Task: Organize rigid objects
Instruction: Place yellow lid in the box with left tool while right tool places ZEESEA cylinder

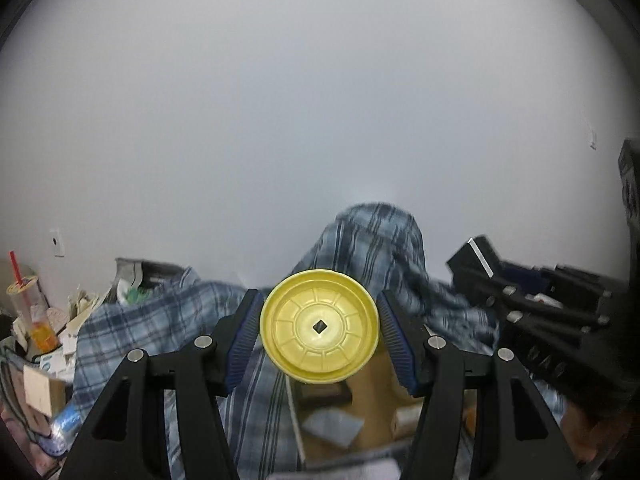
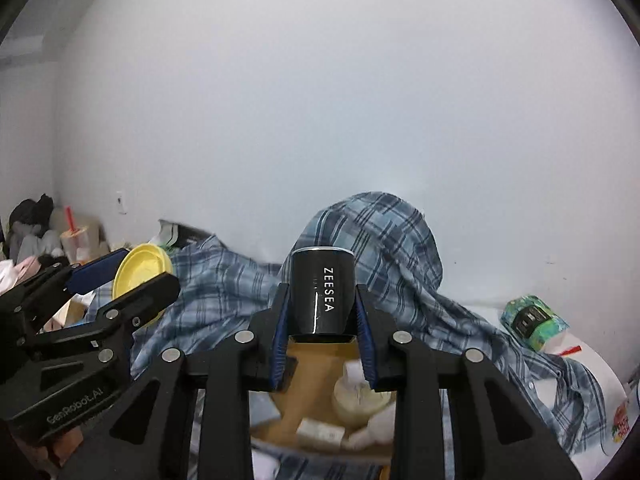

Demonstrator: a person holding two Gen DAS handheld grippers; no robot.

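Note:
A round yellow plastic lid with a small square hole in its middle is clamped edge to edge between the blue pads of my left gripper, held up in the air. My right gripper is shut on a black box lettered ZEESEA, upright between its blue pads. In the right wrist view the left gripper and its yellow lid appear at the left, level with the box. Below both grippers sits an open cardboard box holding several small items.
A blue plaid shirt is draped over a hump and across the surface behind the cardboard box. A drink cup with a red straw and paper clutter stand at the left. A green packet and white bag lie right. A plain white wall is behind.

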